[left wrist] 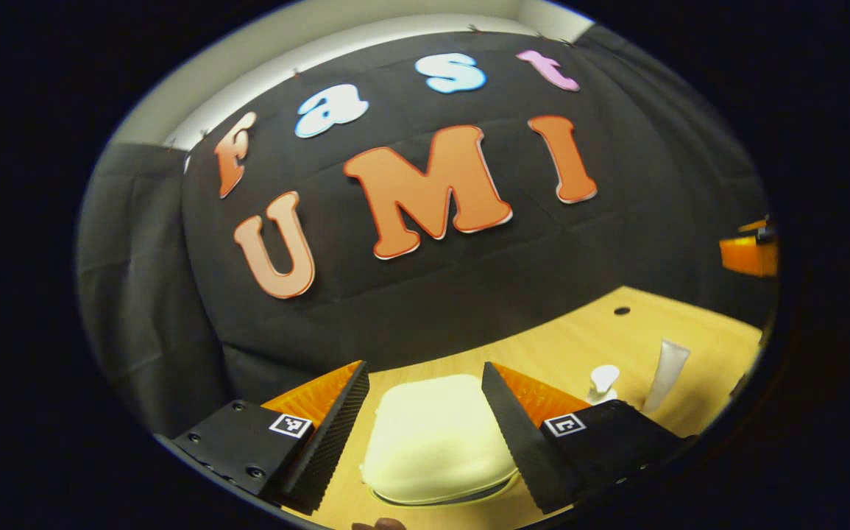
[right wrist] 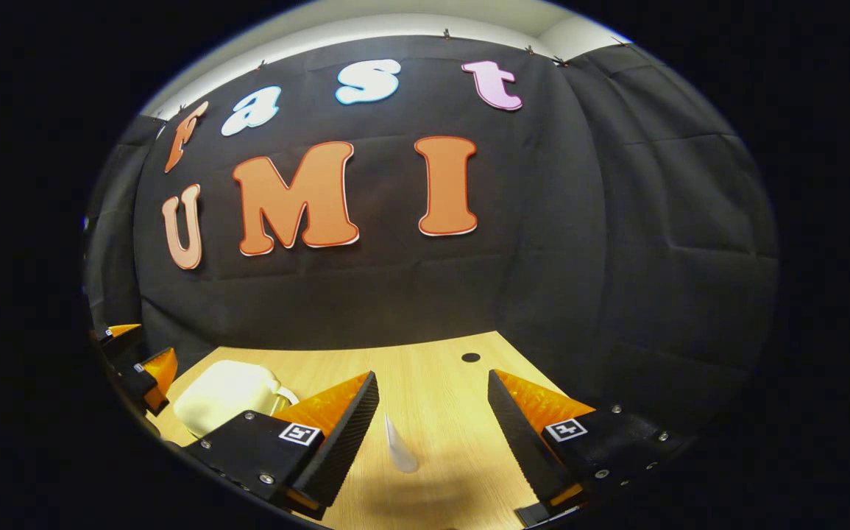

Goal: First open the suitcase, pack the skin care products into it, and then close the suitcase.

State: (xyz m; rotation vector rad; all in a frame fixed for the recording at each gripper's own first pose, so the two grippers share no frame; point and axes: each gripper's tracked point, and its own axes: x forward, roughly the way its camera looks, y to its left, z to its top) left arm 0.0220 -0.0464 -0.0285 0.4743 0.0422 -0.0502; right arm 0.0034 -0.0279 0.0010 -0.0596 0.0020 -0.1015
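A small cream suitcase [left wrist: 436, 438] lies shut on the wooden table, straight ahead of my left gripper [left wrist: 423, 366], whose fingers stand open either side of it without touching. To its right stand a white pump bottle [left wrist: 603, 383] and a white tube [left wrist: 667, 372]. In the right gripper view, the tube [right wrist: 399, 445] stands between and just beyond the open fingers of my right gripper [right wrist: 433, 373]. The suitcase [right wrist: 226, 397] lies to the left there, with the left gripper [right wrist: 137, 350] at the far left edge.
The wooden table [right wrist: 439, 412] runs back to the black cloth wall and has a small round hole [right wrist: 471, 357] near its far edge. Part of the right gripper [left wrist: 748, 254] shows at the right edge of the left gripper view.
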